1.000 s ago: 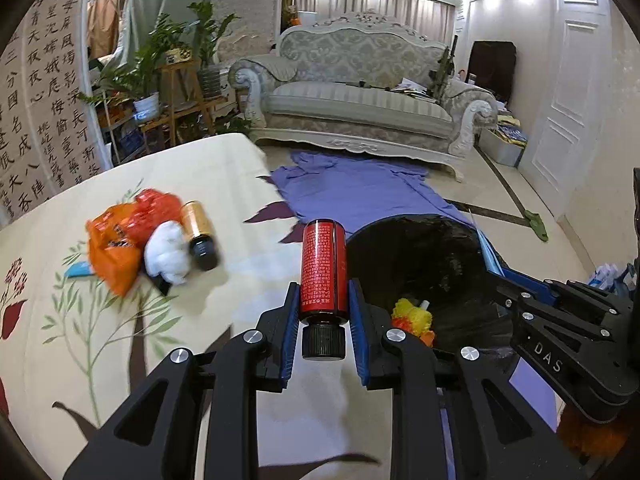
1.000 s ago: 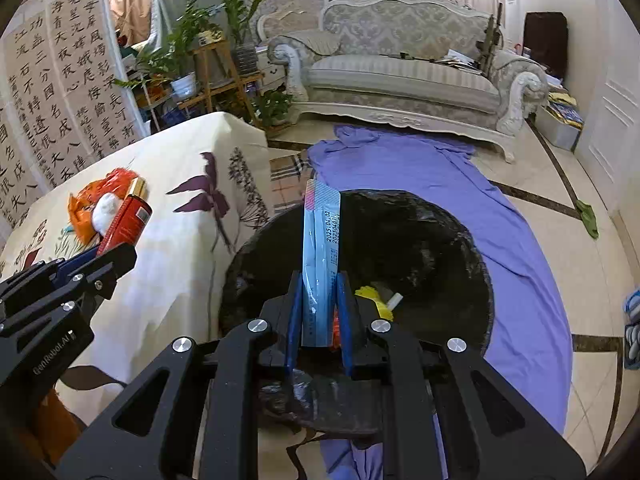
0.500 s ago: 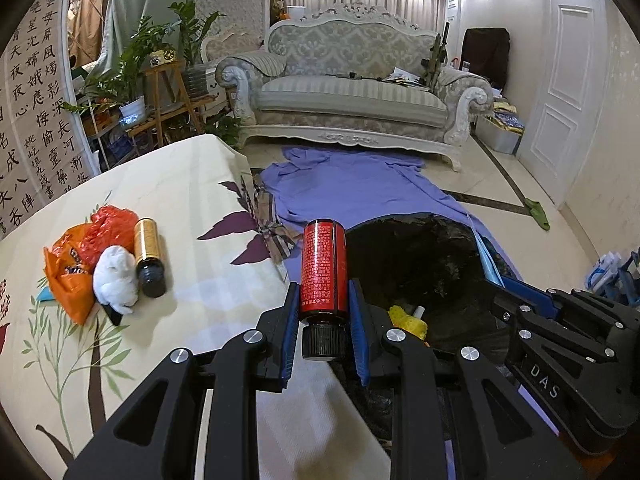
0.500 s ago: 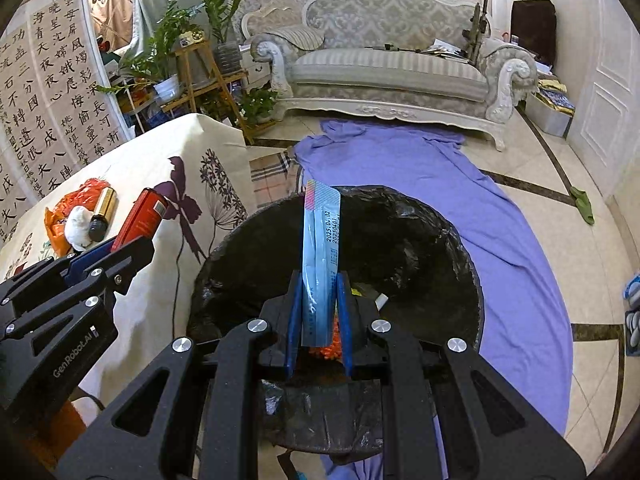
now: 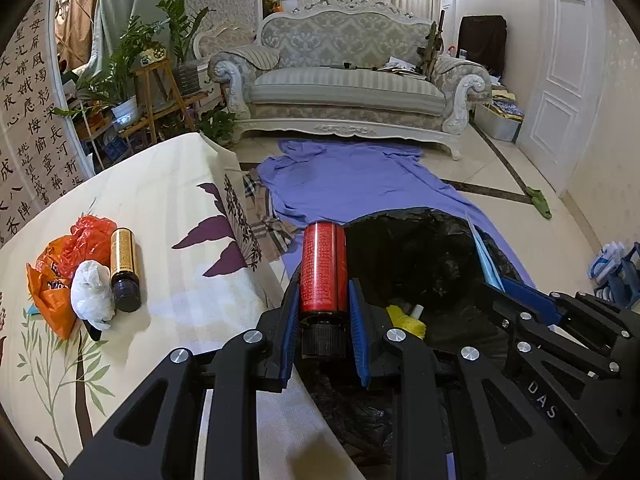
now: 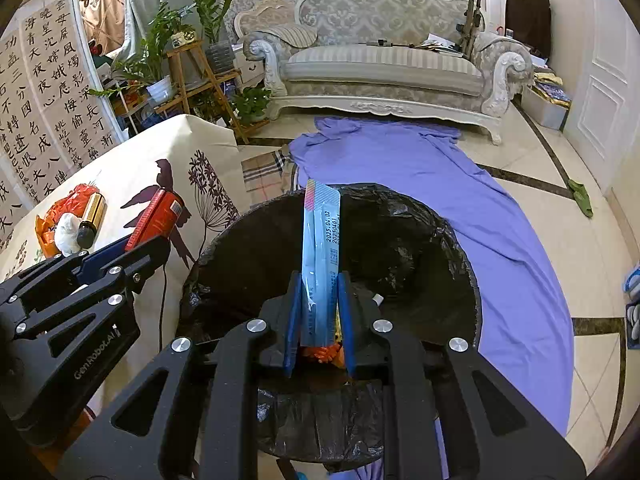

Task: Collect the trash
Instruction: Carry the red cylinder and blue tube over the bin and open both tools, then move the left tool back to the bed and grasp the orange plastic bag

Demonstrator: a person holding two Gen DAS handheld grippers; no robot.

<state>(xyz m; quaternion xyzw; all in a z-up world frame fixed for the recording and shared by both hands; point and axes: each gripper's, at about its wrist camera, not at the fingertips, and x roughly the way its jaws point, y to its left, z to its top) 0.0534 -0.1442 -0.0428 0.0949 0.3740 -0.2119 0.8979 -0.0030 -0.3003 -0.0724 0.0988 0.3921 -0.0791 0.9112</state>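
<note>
My left gripper (image 5: 323, 300) is shut on a red bottle (image 5: 323, 266) with a black cap, held at the left rim of the black-lined trash bin (image 5: 420, 256). In the right wrist view the red bottle (image 6: 160, 216) shows at the left, just short of the trash bin (image 6: 400, 248). My right gripper (image 6: 318, 296) is shut on a flat blue packet (image 6: 320, 240), upright over the bin's mouth. Yellow and orange trash (image 5: 404, 316) lies inside the bin. On the floral tablecloth (image 5: 172, 208) remain an orange bag (image 5: 60, 268), a white wad (image 5: 92, 292) and a gold bottle (image 5: 124, 268).
A purple cloth (image 6: 460, 184) covers the floor between the bin and an ornate sofa (image 5: 348, 88). Potted plants on wooden stands (image 5: 160, 80) stand beyond the table's far corner. A calligraphy panel (image 6: 48, 100) lines the left wall. A white door (image 5: 560, 80) is at the right.
Both grippers moved toward the bin with their loads. The red bottle went from over the tablecloth to the bin's left rim, and the trash pile slid leftward in view.
</note>
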